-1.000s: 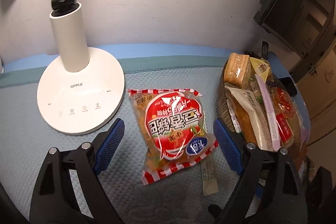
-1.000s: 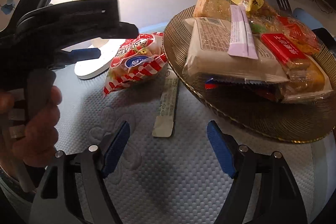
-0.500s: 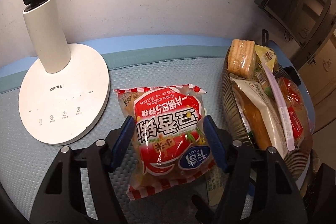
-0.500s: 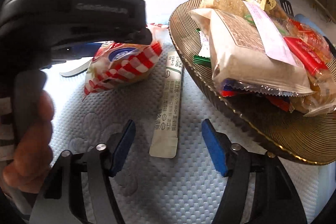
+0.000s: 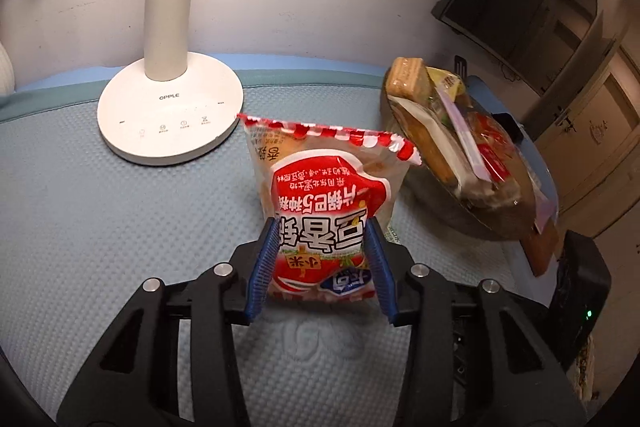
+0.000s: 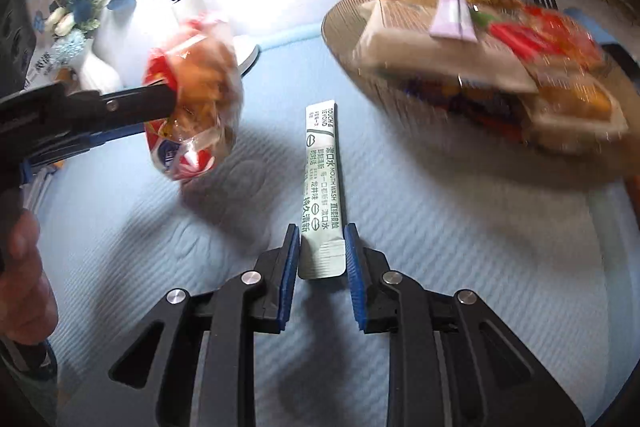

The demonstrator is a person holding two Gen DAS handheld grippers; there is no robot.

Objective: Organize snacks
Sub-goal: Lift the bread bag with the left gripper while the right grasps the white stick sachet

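A pale blue quilted mat (image 5: pixel 100 227) covers the desk, which runs up to a white wall. At the desk's back edge, left of centre, stands a white lamp (image 5: pixel 170 119) on its round base. Toward the back right corner sits a ribbed brown plate (image 6: pixel 348 39) heaped with wrapped snacks.

The left gripper (image 5: pixel 322 259) is clamped on the lower part of a red-and-white snack bag (image 5: pixel 324 187), its blue pads pressing in from both sides. From the right wrist camera the bag hangs clear above the mat, casting a shadow below, left of the plate.

The right gripper (image 6: pixel 322 257) has its jaws drawn in against the near end of a long white mouthwash sachet (image 6: pixel 320 179), which lies flat on the mat, between the lifted bag and the plate.

A hand (image 6: pixel 24 267) shows at the left edge, on the left gripper's handle.
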